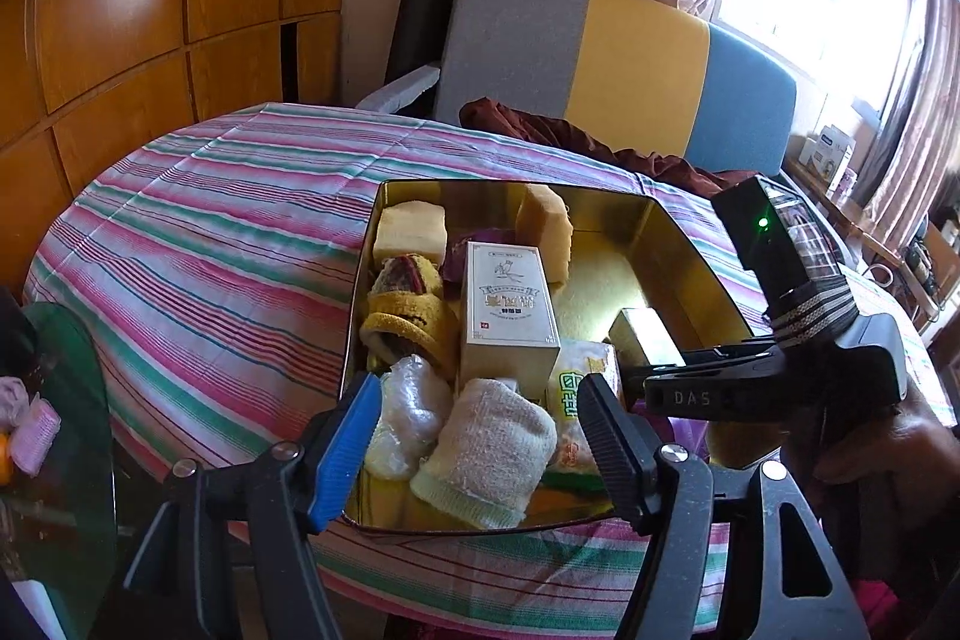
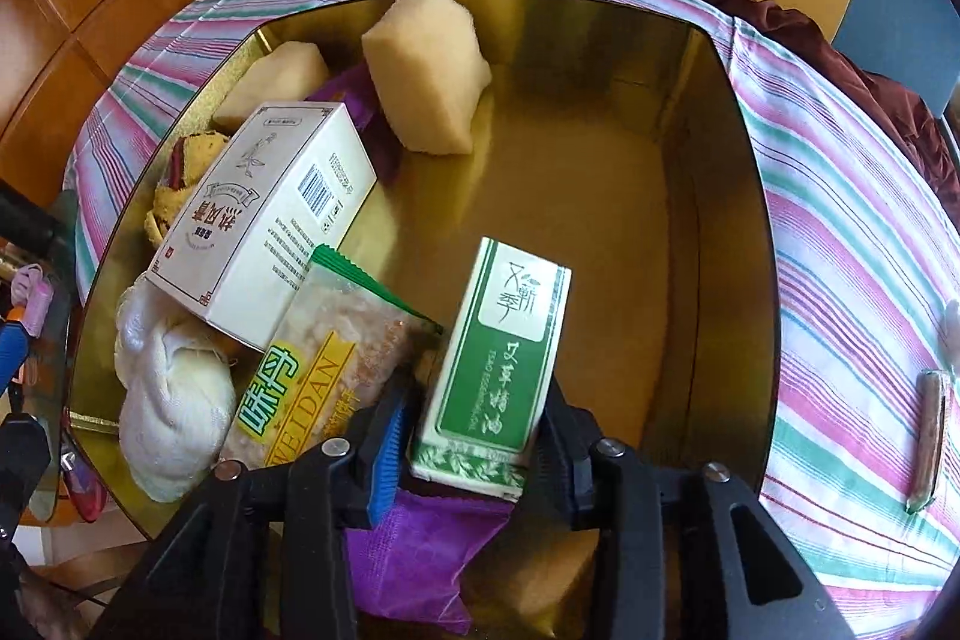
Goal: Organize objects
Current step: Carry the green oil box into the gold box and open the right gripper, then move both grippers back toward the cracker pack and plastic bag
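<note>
left tool (image 1: 480,436): black frame, silver screws, one blue ribbed pad | right tool (image 2: 468,430): same

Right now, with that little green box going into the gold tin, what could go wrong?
1. The green box sits between the pads of the right hand-held gripper, leaning on the snack packet; once let go, it might tip over.
2. The white box rests tilted on the rolled cloth and could slide if bumped.
3. The gold tin is crowded on that side, so the right hand-held gripper may snag the snack packet when pulling out.
</note>
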`<move>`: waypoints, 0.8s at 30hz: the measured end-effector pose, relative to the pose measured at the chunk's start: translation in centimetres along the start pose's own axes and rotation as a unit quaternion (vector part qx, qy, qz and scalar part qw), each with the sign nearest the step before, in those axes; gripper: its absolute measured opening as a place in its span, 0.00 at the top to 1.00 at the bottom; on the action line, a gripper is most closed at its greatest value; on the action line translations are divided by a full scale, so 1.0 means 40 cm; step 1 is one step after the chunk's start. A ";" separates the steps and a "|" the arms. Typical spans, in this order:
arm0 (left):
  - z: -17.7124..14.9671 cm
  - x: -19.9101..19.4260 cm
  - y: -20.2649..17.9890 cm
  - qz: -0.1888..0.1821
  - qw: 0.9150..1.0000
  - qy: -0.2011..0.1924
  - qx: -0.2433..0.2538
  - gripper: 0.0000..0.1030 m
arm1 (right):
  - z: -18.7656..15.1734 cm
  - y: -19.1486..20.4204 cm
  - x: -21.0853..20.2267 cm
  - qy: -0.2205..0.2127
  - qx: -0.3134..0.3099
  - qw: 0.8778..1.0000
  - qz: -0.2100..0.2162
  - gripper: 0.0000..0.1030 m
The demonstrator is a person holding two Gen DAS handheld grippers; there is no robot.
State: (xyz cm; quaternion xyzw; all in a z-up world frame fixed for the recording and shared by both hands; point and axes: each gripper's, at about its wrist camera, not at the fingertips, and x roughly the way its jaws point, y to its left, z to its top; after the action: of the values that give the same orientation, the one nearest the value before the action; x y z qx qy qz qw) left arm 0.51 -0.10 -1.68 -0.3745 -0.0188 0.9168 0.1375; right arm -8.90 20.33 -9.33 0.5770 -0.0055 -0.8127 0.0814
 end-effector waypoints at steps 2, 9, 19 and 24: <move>-0.001 -0.001 -0.002 0.000 1.000 0.000 0.002 0.33 | -0.005 -0.007 -0.007 -0.003 0.007 1.000 0.005 0.61; -0.003 -0.010 -0.011 0.001 1.000 -0.002 0.008 0.32 | -0.020 -0.022 -0.074 -0.042 0.013 0.999 0.010 0.59; -0.005 -0.019 -0.036 0.002 1.000 -0.002 0.024 0.32 | -0.057 -0.072 -0.190 -0.102 0.044 0.994 0.002 0.58; -0.004 -0.021 -0.061 0.001 0.999 -0.001 0.038 0.32 | -0.071 -0.146 -0.232 -0.116 0.073 0.990 -0.014 0.58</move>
State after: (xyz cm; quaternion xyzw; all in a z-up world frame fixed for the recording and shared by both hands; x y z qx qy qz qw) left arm 1.77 2.00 -0.90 -0.3678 0.0164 0.9175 0.1504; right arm -3.99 27.61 -2.19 0.4833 -0.0658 -0.8726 0.0266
